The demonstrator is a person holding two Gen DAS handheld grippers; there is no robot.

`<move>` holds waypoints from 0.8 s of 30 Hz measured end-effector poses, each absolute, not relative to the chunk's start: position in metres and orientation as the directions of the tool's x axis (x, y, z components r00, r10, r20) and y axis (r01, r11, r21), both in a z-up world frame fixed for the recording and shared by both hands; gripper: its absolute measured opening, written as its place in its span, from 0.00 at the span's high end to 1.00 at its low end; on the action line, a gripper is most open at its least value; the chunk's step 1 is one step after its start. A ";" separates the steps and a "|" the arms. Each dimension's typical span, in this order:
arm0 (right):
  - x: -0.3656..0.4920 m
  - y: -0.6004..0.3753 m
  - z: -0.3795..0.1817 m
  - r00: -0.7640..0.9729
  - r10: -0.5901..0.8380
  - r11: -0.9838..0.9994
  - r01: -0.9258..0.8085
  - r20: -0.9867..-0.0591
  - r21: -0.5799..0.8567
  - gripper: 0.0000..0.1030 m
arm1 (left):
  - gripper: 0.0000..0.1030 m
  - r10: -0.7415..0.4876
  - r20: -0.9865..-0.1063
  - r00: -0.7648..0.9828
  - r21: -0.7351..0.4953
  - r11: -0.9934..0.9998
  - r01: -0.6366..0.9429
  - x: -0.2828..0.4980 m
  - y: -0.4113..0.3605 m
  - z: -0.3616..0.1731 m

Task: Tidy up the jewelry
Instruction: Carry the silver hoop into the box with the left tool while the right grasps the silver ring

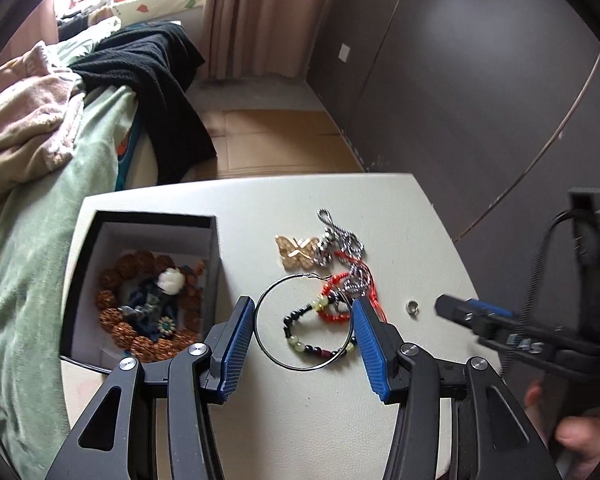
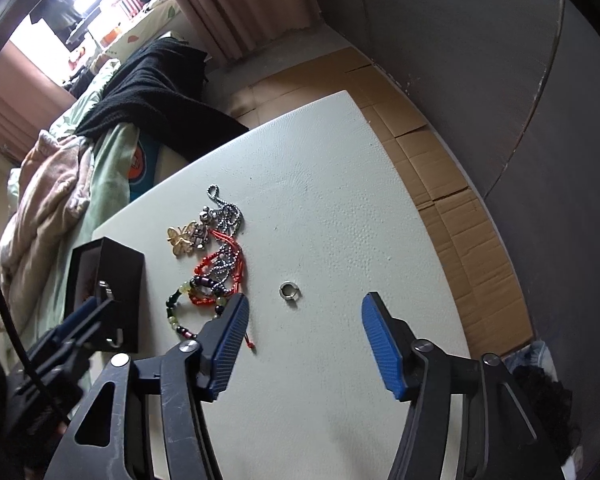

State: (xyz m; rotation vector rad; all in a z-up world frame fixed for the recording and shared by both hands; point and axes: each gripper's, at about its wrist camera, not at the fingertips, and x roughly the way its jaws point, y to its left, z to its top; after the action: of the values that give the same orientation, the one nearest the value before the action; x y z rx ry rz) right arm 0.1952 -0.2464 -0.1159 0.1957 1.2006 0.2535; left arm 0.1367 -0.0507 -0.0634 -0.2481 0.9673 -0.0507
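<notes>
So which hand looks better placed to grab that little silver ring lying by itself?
Probably the right. The right gripper hangs open with the silver ring just ahead of its fingertips, nothing in between. The left gripper is open over the hoop earring and beaded bracelet, with the ring off to its side.

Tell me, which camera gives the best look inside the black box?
The left wrist view. It looks down into the open black box, showing brown beads and a white flower-like piece inside. The right wrist view catches the box only from the side, partly behind the other gripper, its contents almost hidden.
</notes>
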 end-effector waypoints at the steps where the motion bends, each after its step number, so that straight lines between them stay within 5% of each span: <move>1: 0.197 -0.244 -0.118 0.333 0.293 0.956 -0.094 -0.896 0.277 0.51 | 0.50 -0.153 -0.805 0.573 -0.236 0.969 -0.072 0.136 -0.046 -0.062; 14: 0.207 -0.212 -0.136 0.311 0.207 0.975 -0.148 -0.928 0.167 0.74 | 0.50 -0.149 -0.778 0.611 -0.298 0.943 -0.149 0.130 0.000 -0.051; 24: 0.207 -0.202 -0.139 0.332 0.117 0.983 -0.171 -0.936 0.062 0.81 | 0.50 -0.141 -0.773 0.618 -0.324 0.926 -0.194 0.127 0.028 -0.050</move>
State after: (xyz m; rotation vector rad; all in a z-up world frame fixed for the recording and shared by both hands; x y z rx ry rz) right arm 0.2069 -0.2019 -0.1386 -0.0504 1.2184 0.1884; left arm 0.1273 0.0283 -0.0505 -0.3998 0.9106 0.0313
